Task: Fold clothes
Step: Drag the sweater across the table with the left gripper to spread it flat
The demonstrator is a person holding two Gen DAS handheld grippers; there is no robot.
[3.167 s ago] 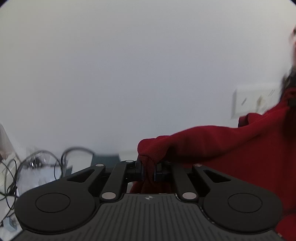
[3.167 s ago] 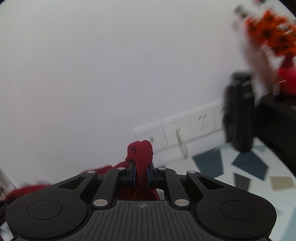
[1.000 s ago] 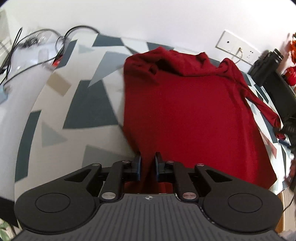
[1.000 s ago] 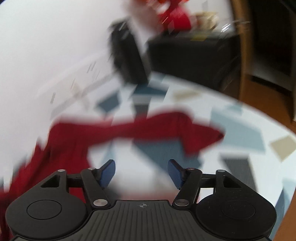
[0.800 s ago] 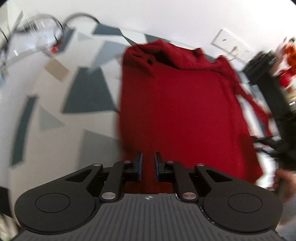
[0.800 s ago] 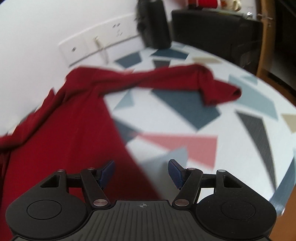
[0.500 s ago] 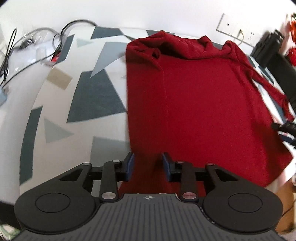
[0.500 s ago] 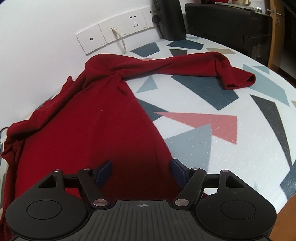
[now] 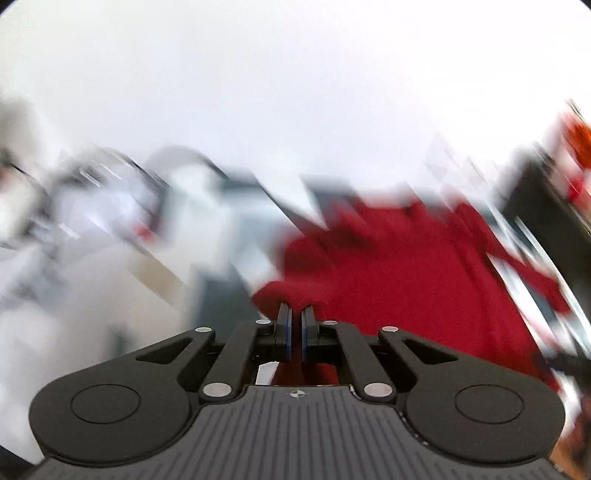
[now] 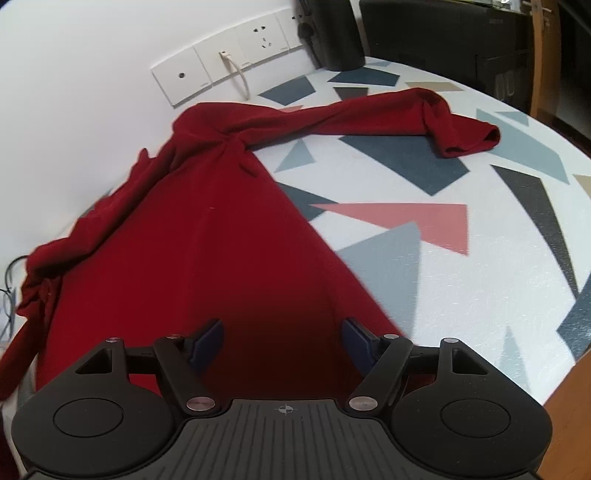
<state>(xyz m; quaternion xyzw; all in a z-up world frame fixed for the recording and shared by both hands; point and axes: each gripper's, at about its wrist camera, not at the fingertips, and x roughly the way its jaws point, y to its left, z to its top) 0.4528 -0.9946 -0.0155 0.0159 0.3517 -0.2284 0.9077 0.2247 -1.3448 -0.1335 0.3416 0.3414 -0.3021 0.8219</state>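
A dark red long-sleeved top [image 10: 221, 240] lies spread flat on the patterned table [image 10: 480, 258], one sleeve [image 10: 406, 114] stretched to the right. My right gripper [image 10: 282, 341] is open and empty, low over the top's near hem. The left wrist view is heavily blurred. There my left gripper [image 9: 295, 328] has its jaws nearly together at the top's near left edge [image 9: 406, 277]; red cloth shows between and below the fingers.
A white socket strip with a plugged cable [image 10: 229, 70] runs along the back wall. A black cylinder [image 10: 332, 33] and a black box [image 10: 443, 37] stand at the back right. Cables [image 9: 110, 206] lie at the table's far left. The table edge [image 10: 554, 376] curves at the right.
My left gripper closed from open to nearly shut at the top's edge and its view swung up fast. My right gripper stayed open and edged closer over the hem.
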